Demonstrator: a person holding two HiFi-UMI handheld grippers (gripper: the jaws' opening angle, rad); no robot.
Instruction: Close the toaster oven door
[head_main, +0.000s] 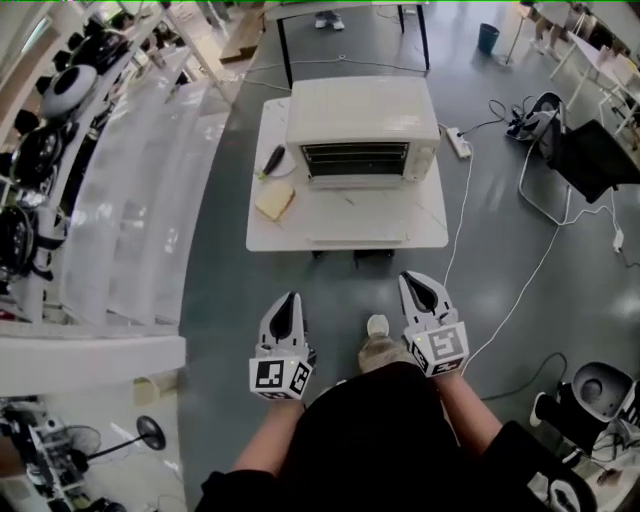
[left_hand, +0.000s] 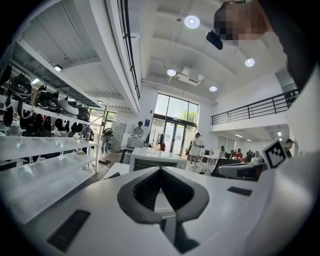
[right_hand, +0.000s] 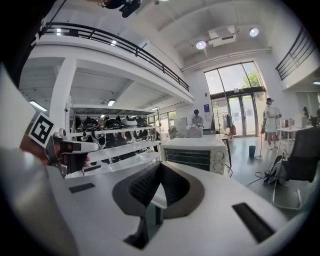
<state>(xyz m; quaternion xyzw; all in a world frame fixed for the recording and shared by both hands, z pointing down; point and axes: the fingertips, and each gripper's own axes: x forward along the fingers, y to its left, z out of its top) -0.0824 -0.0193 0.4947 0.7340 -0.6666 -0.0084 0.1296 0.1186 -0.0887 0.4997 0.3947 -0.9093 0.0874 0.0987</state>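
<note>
1. Standing on a low white table (head_main: 430, 235) ahead of the person, the toaster oven (head_main: 362, 105) shows its open cavity, and its door (head_main: 358, 212) seems to lie folded down flat in front of it, with a pale bar near the table's front edge that is probably its handle
2. The door is likely light and stiff, hinged along its bottom edge, with a glass pane that should not be slammed; I would take it from under the front bar and swing it upward, gently, since the oven itself may slide backward on the smooth tabletop
3. The left gripper (head_main: 288, 300) and the right gripper (head_main: 412, 280) both have their jaws pressed together with nothing between them; they hang low near the person's body, well apart from the oven
4. The oven cavity holds only wire racks as far as I can see, no food
5. A small plate (head_main: 283, 172) just left of the oven carries 1 dark object (head_main: 273, 158) too small to identify, and a pale yellow slice (head_main: 275, 201) lies on the bare table beside it
</note>
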